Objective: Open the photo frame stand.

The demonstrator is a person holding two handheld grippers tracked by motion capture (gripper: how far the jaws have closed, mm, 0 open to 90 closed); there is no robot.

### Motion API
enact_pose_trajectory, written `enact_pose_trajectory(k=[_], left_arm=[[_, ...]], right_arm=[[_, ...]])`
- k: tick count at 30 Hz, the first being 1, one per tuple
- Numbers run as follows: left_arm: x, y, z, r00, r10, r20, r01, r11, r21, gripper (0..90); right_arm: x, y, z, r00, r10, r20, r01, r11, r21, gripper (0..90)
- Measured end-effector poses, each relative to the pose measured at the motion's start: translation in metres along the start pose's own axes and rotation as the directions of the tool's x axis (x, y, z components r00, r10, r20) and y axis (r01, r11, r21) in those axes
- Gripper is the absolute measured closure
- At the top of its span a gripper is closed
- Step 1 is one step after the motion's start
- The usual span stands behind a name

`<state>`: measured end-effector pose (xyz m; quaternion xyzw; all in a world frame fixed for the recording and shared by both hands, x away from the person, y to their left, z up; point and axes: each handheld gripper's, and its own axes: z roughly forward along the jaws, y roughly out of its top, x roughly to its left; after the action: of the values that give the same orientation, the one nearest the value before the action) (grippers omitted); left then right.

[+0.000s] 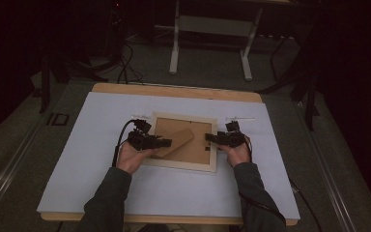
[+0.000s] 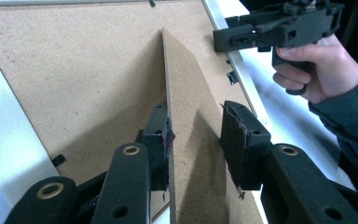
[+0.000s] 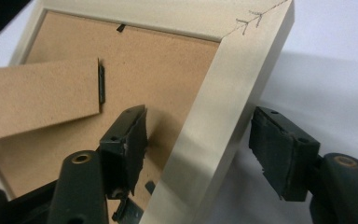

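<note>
Item: picture frame [image 1: 183, 164], lying face down near the middle of the counter [image 1: 77, 159], which is covered by a pale sheet; the wooden edge of the counter shows along the far side. The frame is rectangular with pale, silvery-cream moulding, mitred at the corners, and its long axis runs roughly parallel to the counter's near edge.

Contents: the frame holds a brown fibreboard backing [image 2: 74, 84], seated inside the moulding and kept in by small dark turn clips [image 3: 121, 28] at the rim.

Attached part: a fibreboard easel stand [image 1: 176, 142], same brown, tapered. It is lifted off the backing and stands on edge in the left gripper view, its narrow end pointing toward the frame's right side.

Left claw [image 2: 193, 140]: about half open, jaws astride the raised stand. The left pad [image 2: 161, 135] looks to be against the board's edge, though contact is hard to confirm; the right pad stands clear.

Right claw [image 3: 198, 149]: jaws wide apart, straddling the frame's right-hand moulding without pressing on it, one jaw over the backing, the other over the counter sheet.
</note>
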<state>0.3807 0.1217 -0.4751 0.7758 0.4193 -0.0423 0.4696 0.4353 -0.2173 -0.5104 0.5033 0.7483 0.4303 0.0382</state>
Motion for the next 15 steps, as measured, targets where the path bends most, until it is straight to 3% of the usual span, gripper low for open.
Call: enact_pose_trajectory(k=[4,15], left_arm=[[-0.0024,-0.0005,-0.0010,0.9997,0.022,0.007,-0.022,0.9997,-0.007,65.5],[-0.0046,-0.0007,-0.0034,0.9985,0.055,0.011,-0.054,0.9983,-0.019,65.5]], right_arm=[[-0.0025,0.0021,0.0008,0.9980,0.033,-0.055,-0.032,0.999,0.014,34.4],[-0.0075,0.0007,-0.0062,0.9905,0.096,-0.098,-0.099,0.995,-0.025,42.6]])
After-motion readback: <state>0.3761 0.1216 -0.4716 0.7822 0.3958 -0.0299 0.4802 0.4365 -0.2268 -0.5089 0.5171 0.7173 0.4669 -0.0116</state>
